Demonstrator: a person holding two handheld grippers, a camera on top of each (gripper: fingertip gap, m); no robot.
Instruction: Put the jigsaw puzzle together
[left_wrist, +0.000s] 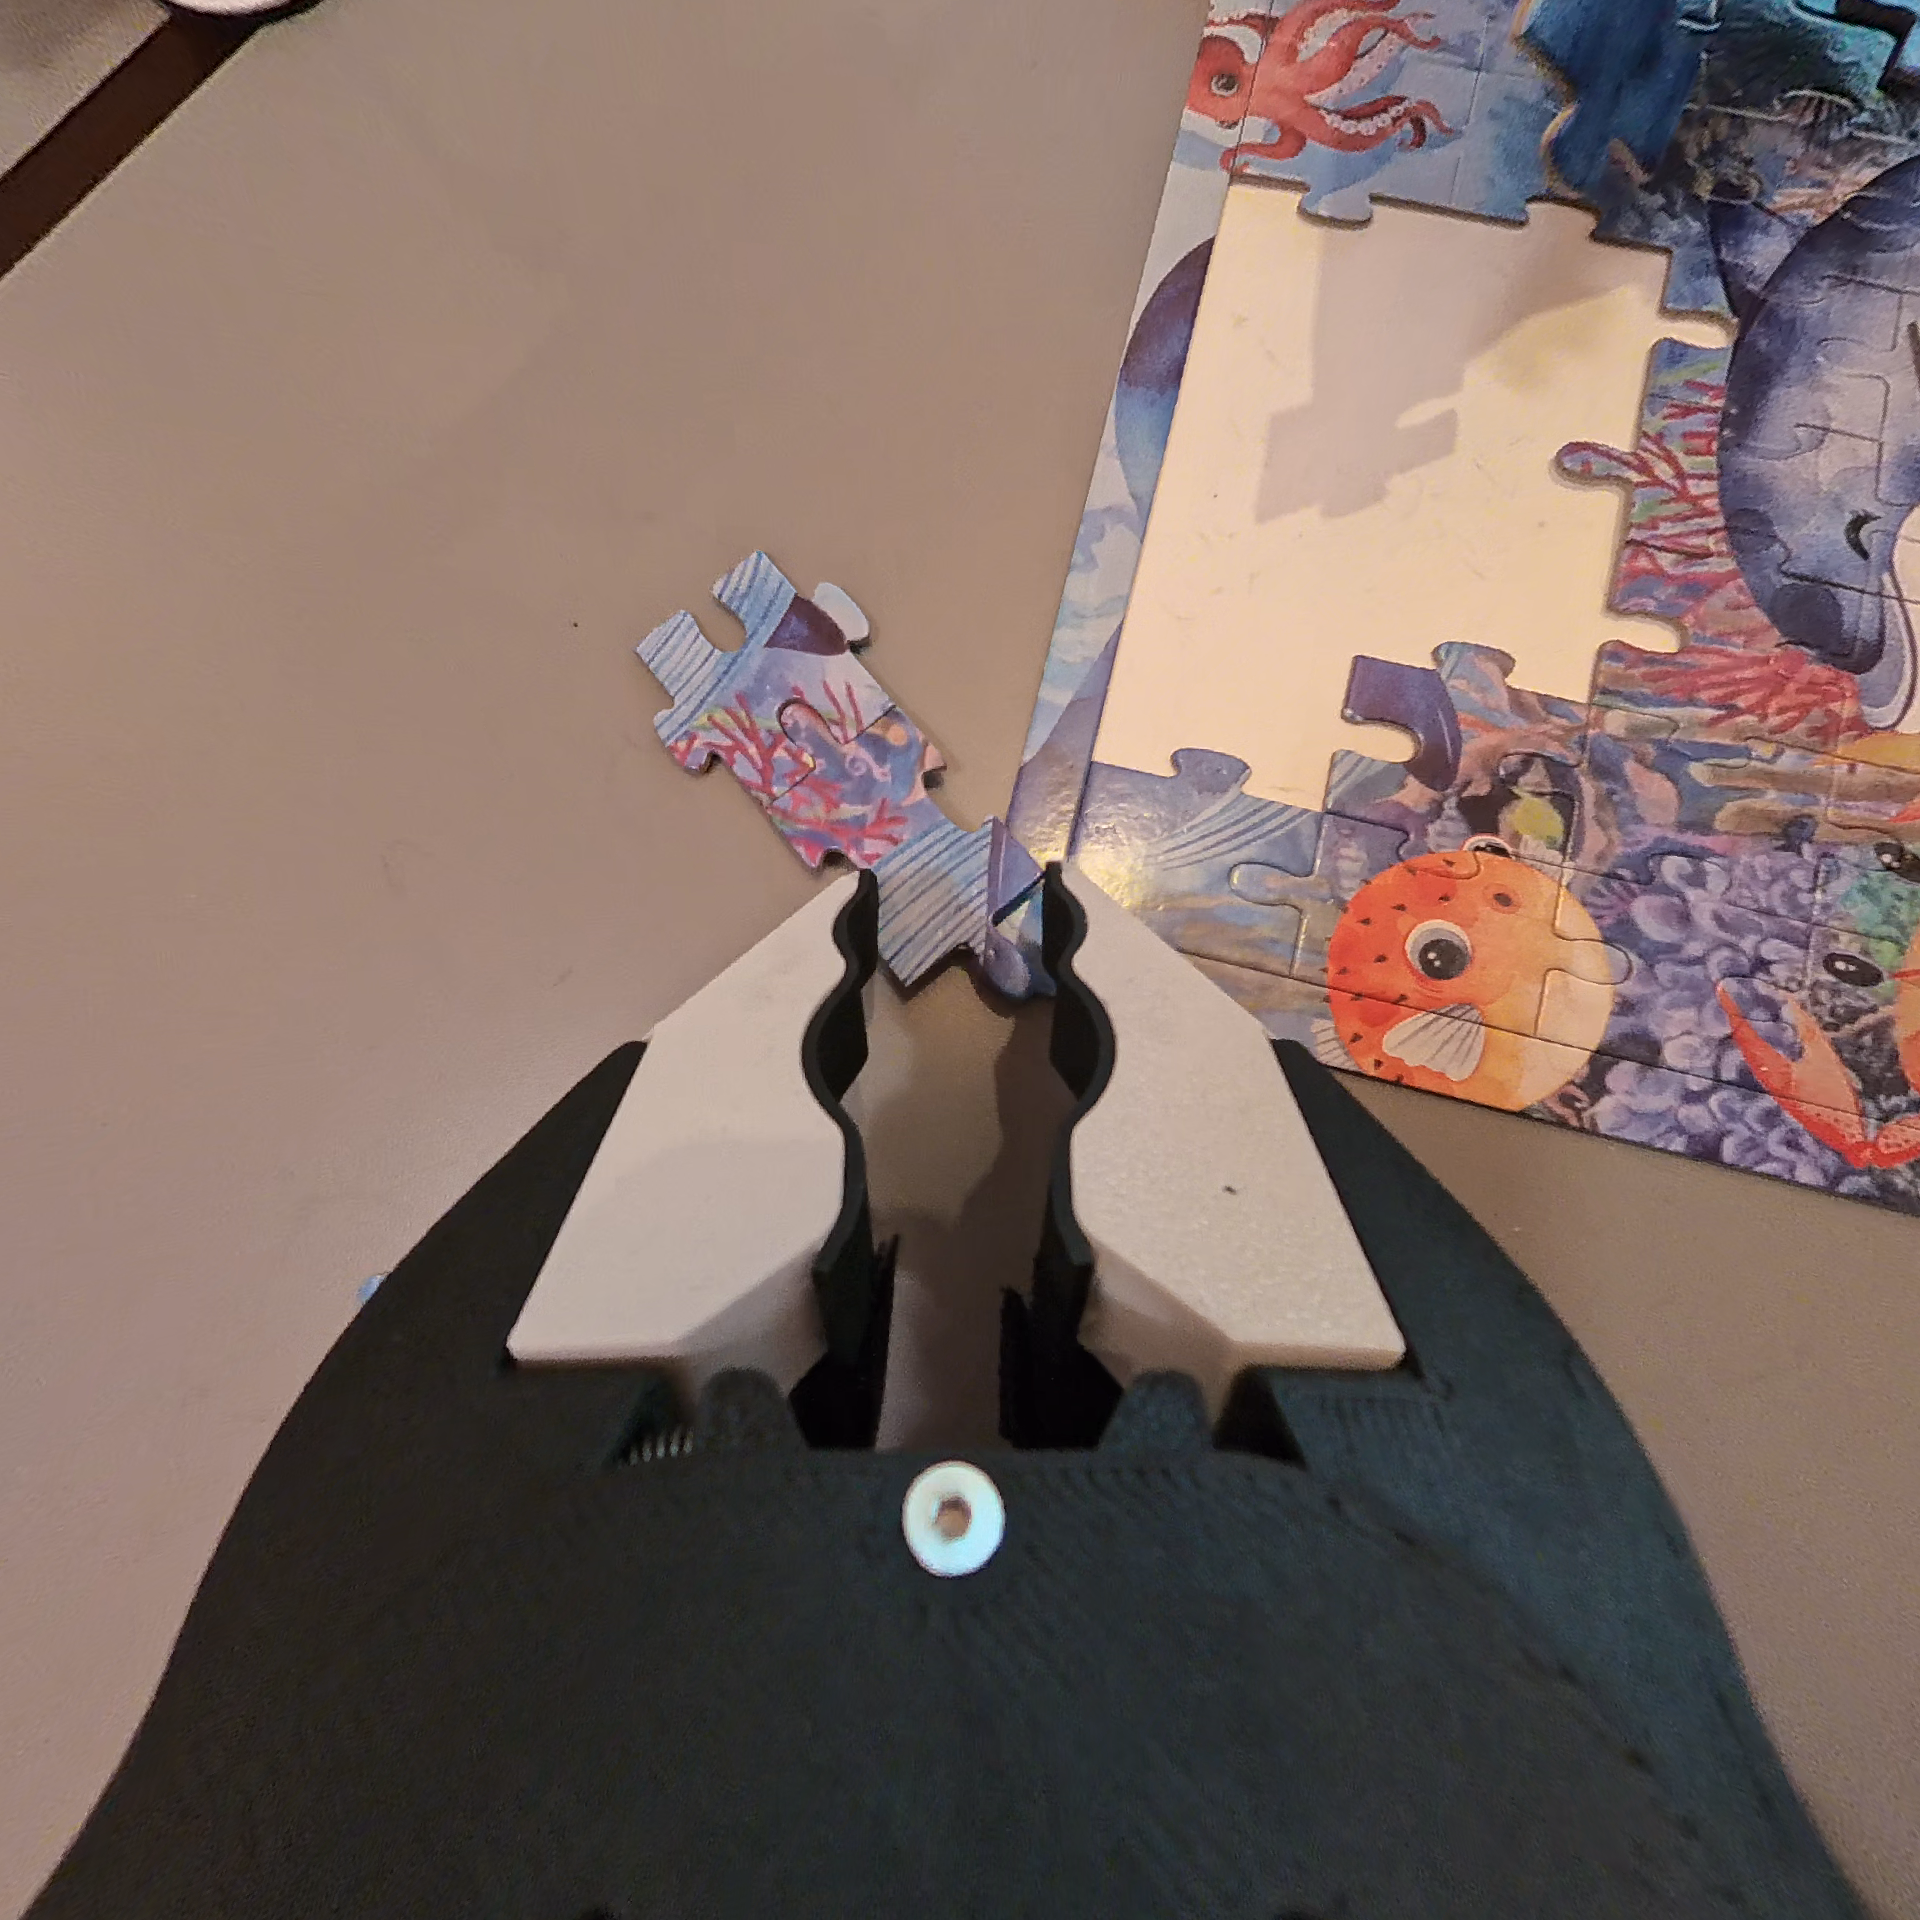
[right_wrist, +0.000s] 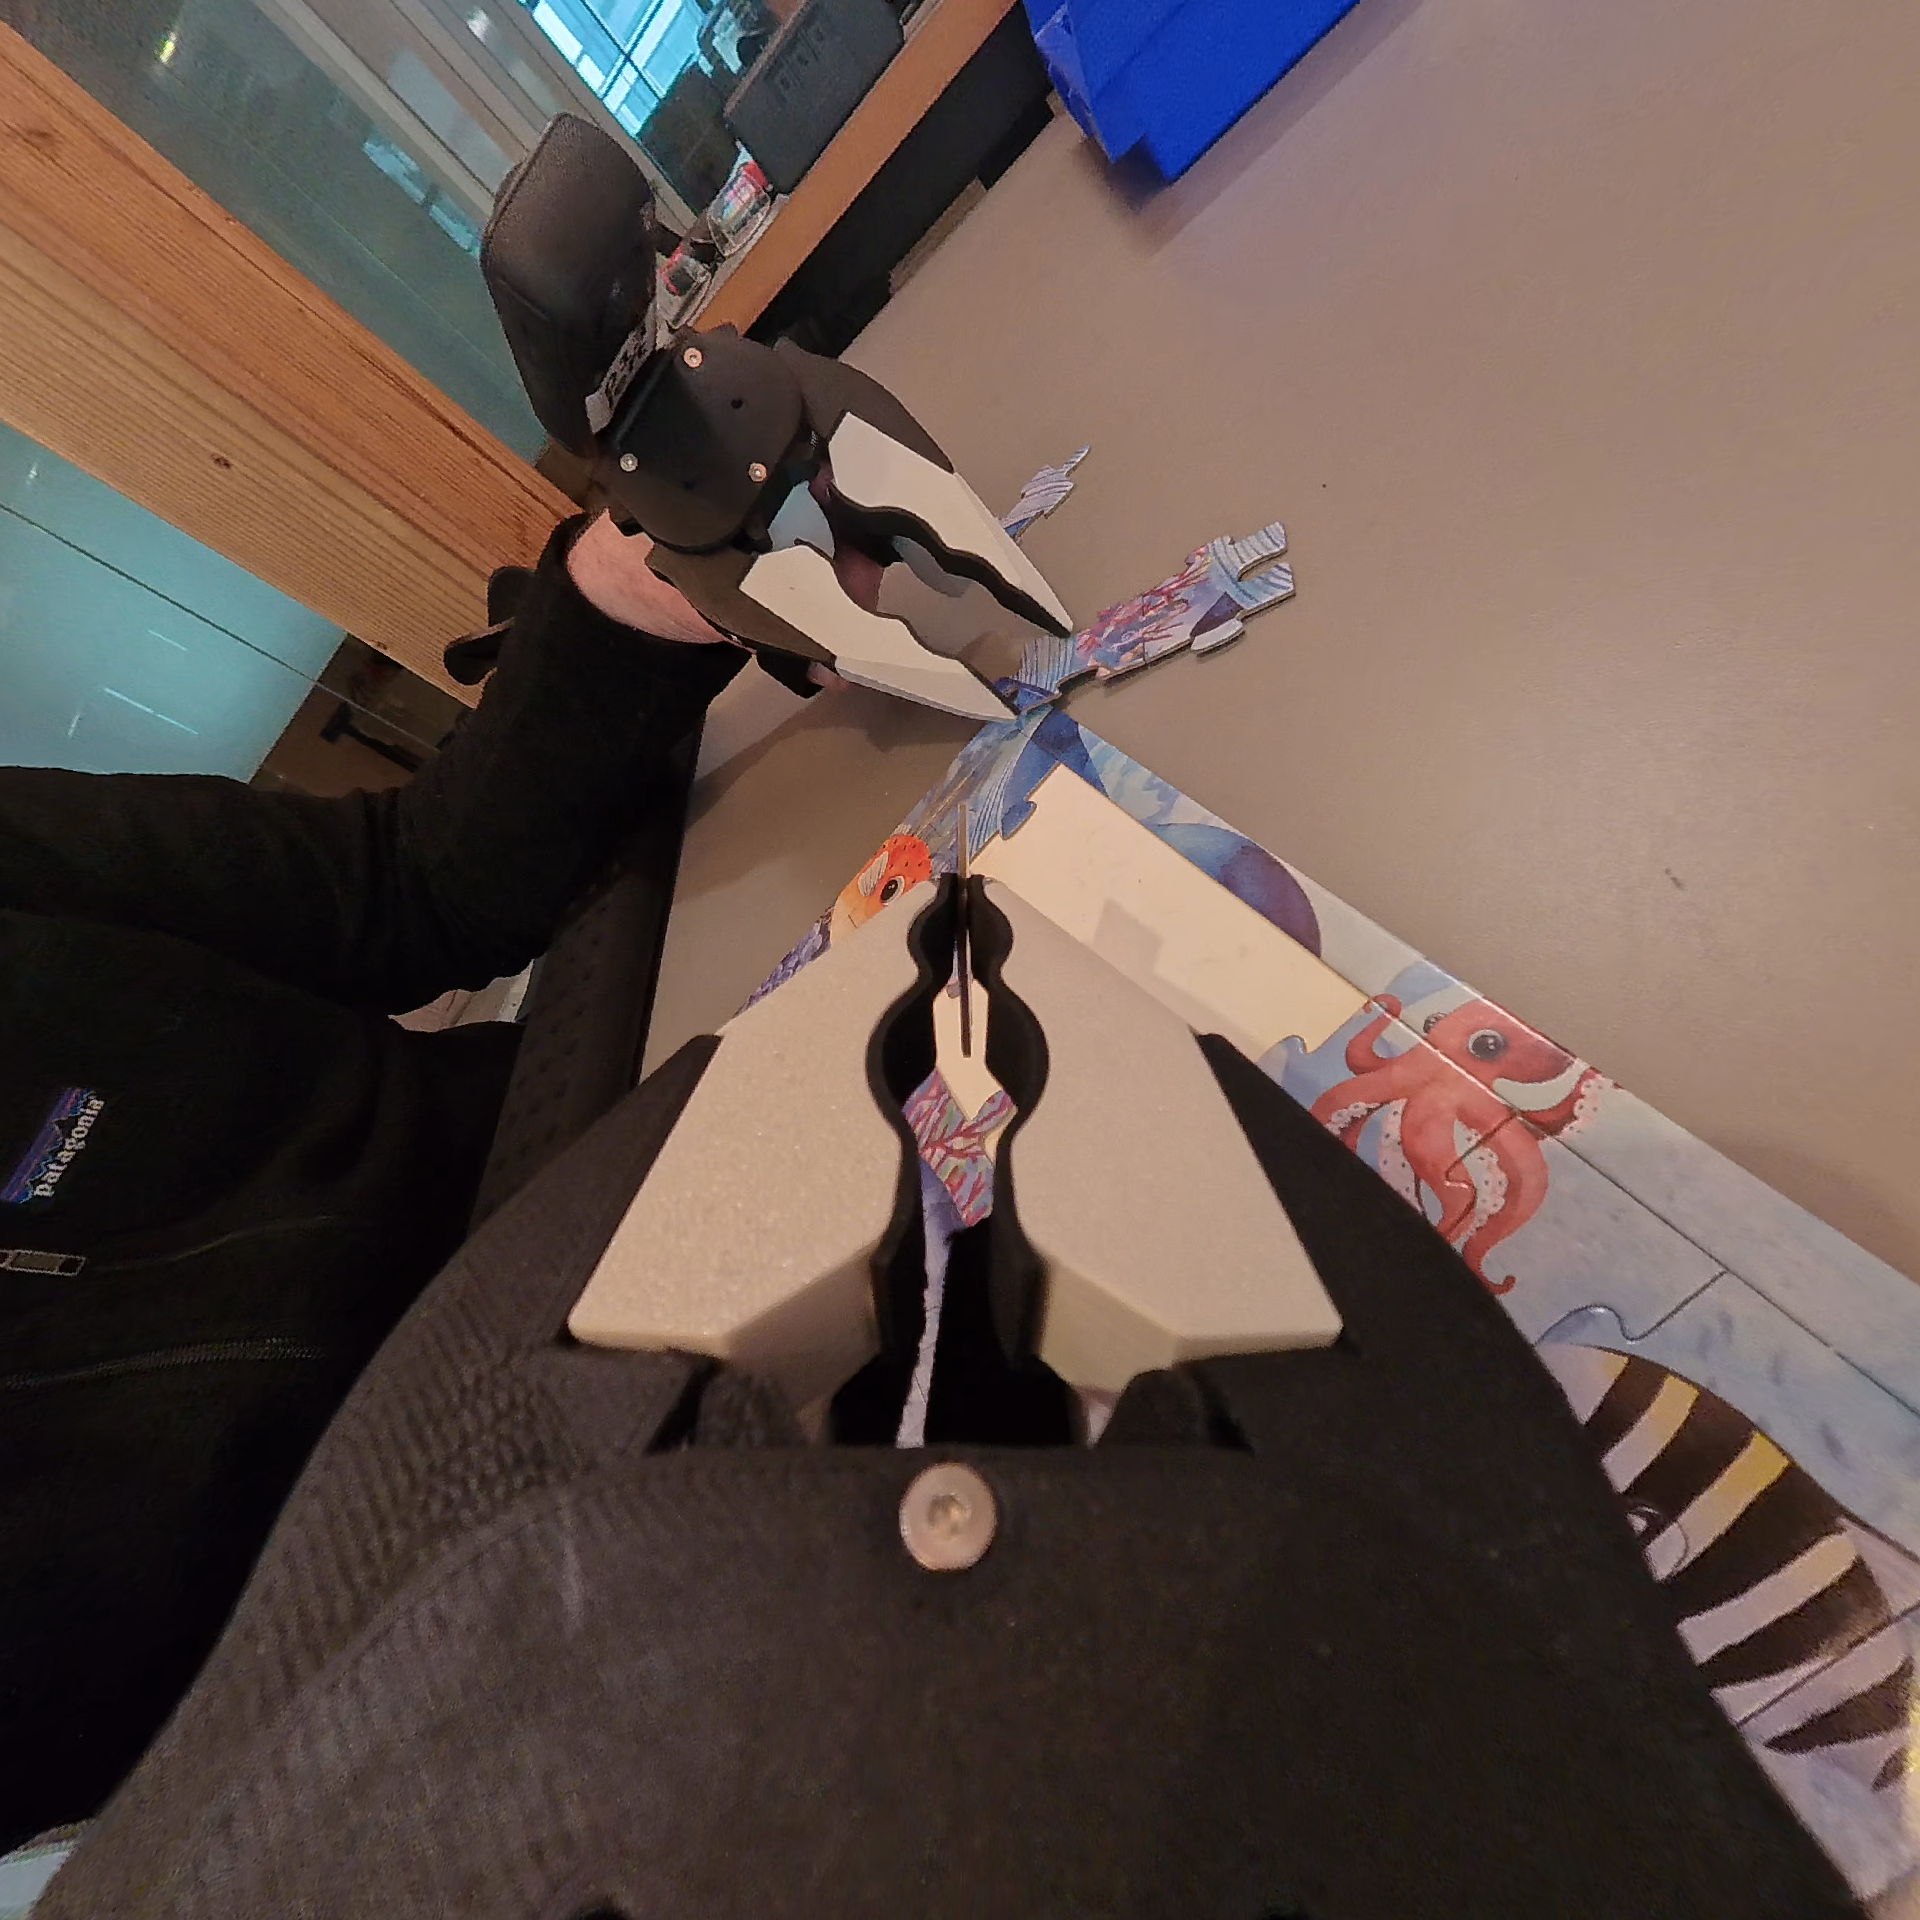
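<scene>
Jigsaw puzzle (left_wrist: 1558, 935) lies flat on the grey table (left_wrist: 416, 520), most of its sea picture filled in: red octopus (left_wrist: 1309, 83) at the far edge, orange pufferfish (left_wrist: 1455, 977) at the near edge, and a cream gap (left_wrist: 1403, 499) bare in the middle. Just left of the board sits a loose strip of joined pieces (left_wrist: 800, 727). Left gripper (left_wrist: 956, 883) is down at the strip's near end, jaws part open, with the end piece (left_wrist: 935, 914) between the tips; whether they touch it, I cannot tell. Right gripper (right_wrist: 963, 883) is closed tight on 1 thin piece (right_wrist: 966, 935) held edge-on, hanging above the board's gap. Behind, a black sleeve (right_wrist: 468, 831) leads to the hand holding the left tool, and a blue bin (right_wrist: 1174, 73) sits at the table's far end.
</scene>
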